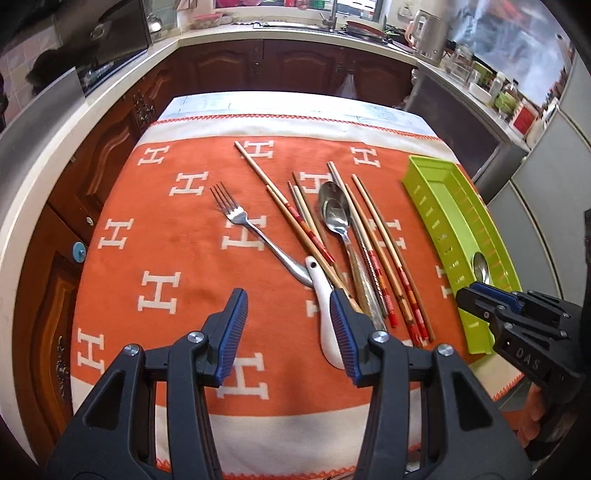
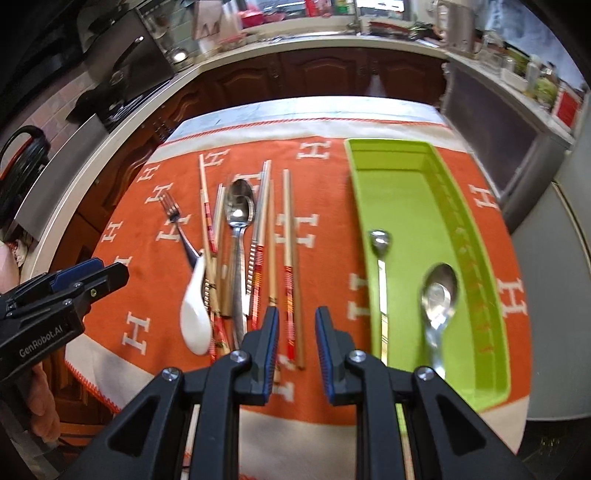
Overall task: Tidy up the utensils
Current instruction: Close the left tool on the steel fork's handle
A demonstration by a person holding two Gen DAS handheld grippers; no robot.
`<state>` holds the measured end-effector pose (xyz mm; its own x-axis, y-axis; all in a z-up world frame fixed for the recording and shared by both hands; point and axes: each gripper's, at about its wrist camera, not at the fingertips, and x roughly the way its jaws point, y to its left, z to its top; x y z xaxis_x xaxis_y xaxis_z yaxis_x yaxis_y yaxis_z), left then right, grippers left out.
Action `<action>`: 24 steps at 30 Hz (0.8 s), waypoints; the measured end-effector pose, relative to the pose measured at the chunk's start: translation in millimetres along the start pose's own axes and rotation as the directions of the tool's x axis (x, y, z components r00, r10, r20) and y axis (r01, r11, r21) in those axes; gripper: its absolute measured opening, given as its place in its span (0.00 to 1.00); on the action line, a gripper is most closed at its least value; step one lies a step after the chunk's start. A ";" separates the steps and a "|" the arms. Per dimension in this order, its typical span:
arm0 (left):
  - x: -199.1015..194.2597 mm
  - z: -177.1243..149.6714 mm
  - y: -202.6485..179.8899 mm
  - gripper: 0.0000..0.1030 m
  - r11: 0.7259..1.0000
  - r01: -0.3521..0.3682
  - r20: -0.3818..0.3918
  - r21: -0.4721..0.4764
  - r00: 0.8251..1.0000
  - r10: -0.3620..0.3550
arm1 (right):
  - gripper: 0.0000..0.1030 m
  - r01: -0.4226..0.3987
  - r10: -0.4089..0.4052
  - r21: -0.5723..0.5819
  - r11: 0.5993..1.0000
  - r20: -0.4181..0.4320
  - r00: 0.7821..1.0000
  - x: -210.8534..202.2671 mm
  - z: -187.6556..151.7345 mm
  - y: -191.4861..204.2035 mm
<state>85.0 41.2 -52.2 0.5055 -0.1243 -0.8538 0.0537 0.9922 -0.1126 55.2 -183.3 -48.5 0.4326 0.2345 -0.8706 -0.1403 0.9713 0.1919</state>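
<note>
Hiding white spoon (image 1: pixel 327 314) bowel-end — left gripper (image 1: pixel 288 332) finger overlaps

Dark wood cabinets (image 1: pixel 295 62) under pale countertop (image 1: pixel 110 85); bright window (image 1: pixel 354 7) above sink; orange tablecloth (image 1: pixel 177 266).

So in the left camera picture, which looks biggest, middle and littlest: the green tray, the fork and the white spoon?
1. green tray, clearly the biggest.
2. fork.
3. white spoon, partly hidden behind the left gripper, so its spot below the fork is unsure.
</note>
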 end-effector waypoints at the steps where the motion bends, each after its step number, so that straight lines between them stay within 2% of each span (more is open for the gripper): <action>1: 3.8 3.0 6.6 0.42 1.000 0.010 -0.007 -0.015 1.000 -0.011 | 0.19 -0.010 0.010 0.001 1.000 -0.008 1.000 3.7 4.8 0.8; 15: 89.9 59.2 53.8 0.41 0.982 0.003 -0.145 -0.187 0.989 -0.031 | 0.19 -0.083 0.092 0.068 0.994 -0.142 0.986 63.3 73.3 -5.6; 20: 124.9 69.8 61.6 0.32 0.968 -0.028 -0.217 -0.249 0.976 -0.028 | 0.19 -0.093 0.110 0.091 0.991 -0.210 0.972 88.9 87.9 -5.8; 24: 141.6 75.2 57.1 0.29 0.965 -0.079 -0.246 -0.249 0.969 0.016 | 0.19 -0.055 0.073 0.078 0.995 -0.252 0.965 104.8 95.4 -2.3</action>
<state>224.4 81.1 -141.4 0.2789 -0.1073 -0.9543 -0.2030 0.9647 -0.1678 185.9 -157.3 -97.0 0.1822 0.2877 -0.9402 -0.0938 0.9570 0.2746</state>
